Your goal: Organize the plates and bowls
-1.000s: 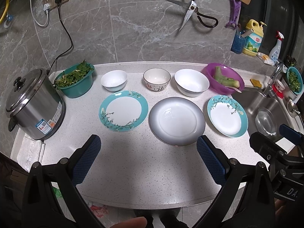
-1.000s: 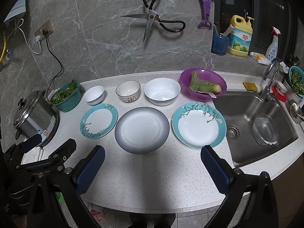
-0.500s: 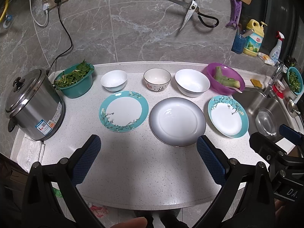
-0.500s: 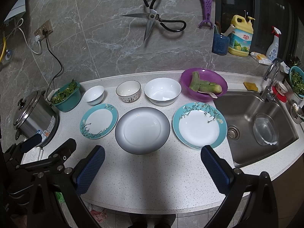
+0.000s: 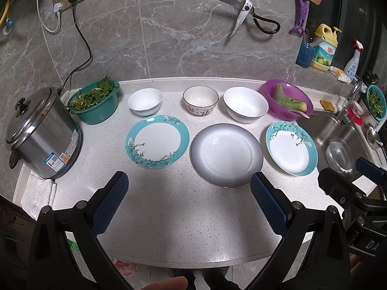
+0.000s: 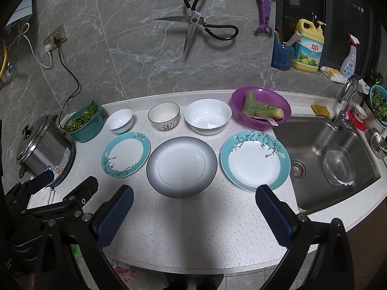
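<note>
We see three plates on the counter (image 5: 169, 217): two teal-rimmed plates (image 5: 157, 141) (image 5: 291, 151) flanking one grey plate (image 5: 226, 154). Behind them stand three bowls (image 5: 145, 101) (image 5: 200, 100) (image 5: 245, 104). Left gripper (image 5: 188, 200) and right gripper (image 6: 193, 211) hover spread wide, empty.

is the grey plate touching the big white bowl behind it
Apart: the right wrist view shows a strip of bare counter between the grey plate and the big white bowl.

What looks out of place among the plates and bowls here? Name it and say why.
Nothing is spilled, cracked or tipped. Only oddity: the gray-rimmed plate sits between the two matching teal plates, splitting the pair. The three bowls stand upright behind.
</note>
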Demonstrator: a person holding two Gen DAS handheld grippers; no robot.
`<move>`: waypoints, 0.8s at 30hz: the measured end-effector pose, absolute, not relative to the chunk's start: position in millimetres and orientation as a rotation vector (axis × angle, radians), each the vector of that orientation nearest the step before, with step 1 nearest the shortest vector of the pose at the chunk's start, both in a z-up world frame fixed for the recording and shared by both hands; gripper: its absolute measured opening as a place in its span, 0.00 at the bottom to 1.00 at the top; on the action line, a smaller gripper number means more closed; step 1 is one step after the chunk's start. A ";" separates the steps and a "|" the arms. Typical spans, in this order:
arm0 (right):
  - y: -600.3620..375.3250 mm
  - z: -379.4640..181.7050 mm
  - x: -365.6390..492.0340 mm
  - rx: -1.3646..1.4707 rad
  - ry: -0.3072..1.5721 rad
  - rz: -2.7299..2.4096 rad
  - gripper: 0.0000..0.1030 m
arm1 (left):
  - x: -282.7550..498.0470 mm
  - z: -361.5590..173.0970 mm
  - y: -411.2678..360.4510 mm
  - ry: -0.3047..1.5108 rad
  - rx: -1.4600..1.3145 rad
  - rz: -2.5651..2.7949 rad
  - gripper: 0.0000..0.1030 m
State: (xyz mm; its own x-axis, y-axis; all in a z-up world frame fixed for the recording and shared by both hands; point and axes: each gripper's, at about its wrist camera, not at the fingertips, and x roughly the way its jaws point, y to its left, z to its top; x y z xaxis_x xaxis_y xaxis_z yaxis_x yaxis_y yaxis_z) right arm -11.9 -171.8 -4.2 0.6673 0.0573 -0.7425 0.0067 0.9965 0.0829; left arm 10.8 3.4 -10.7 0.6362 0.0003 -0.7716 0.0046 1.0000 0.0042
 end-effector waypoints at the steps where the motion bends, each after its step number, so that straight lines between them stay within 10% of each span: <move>1: -171.7 -4.2 -11.6 0.081 0.840 0.029 1.00 | 11.6 -11.8 3.4 0.881 0.006 -0.002 0.99; 24: -168.0 -12.4 -10.2 0.081 0.848 0.034 1.00 | 19.4 -23.3 2.6 0.892 0.004 0.008 0.99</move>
